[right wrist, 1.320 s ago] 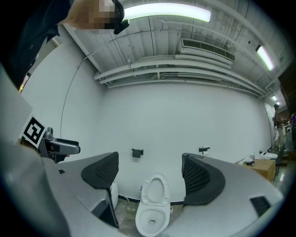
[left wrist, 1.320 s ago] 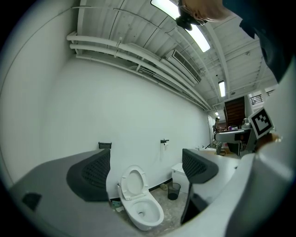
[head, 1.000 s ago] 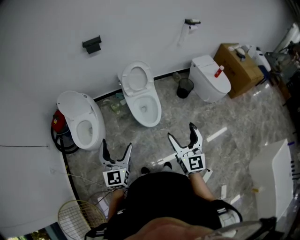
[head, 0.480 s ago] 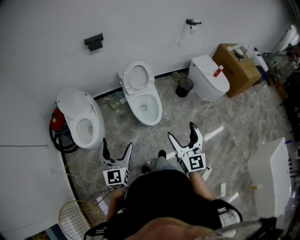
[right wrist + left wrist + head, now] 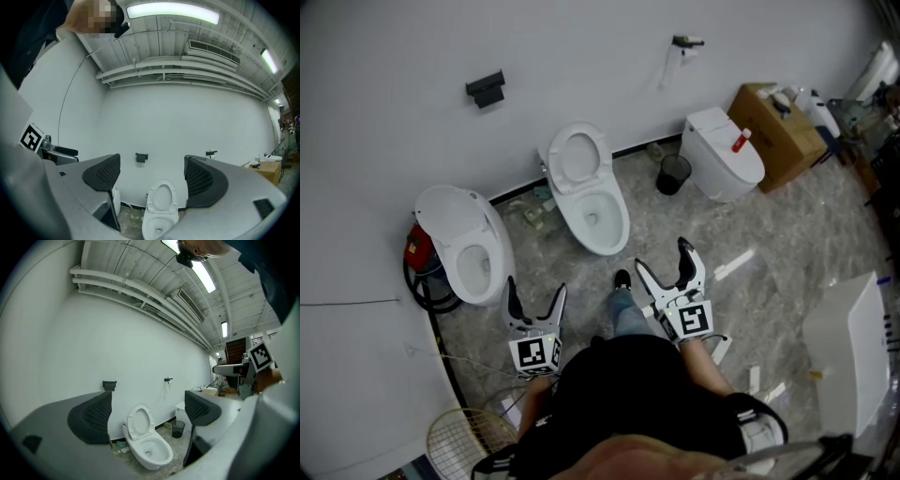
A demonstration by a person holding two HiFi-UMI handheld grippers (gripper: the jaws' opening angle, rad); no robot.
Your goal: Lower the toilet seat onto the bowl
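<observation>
Both grippers empty. Left gripper: jaws spread wide, nothing between the pads. Right gripper: the same, jaws wide apart, holding nothing. Both are carried low in front of the body, well apart from any fixture.

Outward from the fingers: open floor, then the middle toilet. Its bowl runs lengthwise from the wall out toward us, nose angled slightly to our right. The toilet seat stands raised at the back of the bowl, leaning to the wall. Its oval's long axis points up and the hinge is low at the rear.

Bearing: the seat lies ahead and a little left of the right gripper, and ahead and to the right of the left gripper. In the right gripper view it sits almost centred between the jaws. In the left gripper view it sits left of centre.

We judge the right gripper the nearer and better lined up. The reach goes forward over the bowl to the seat's upper rim, then draws it down toward us.
</observation>
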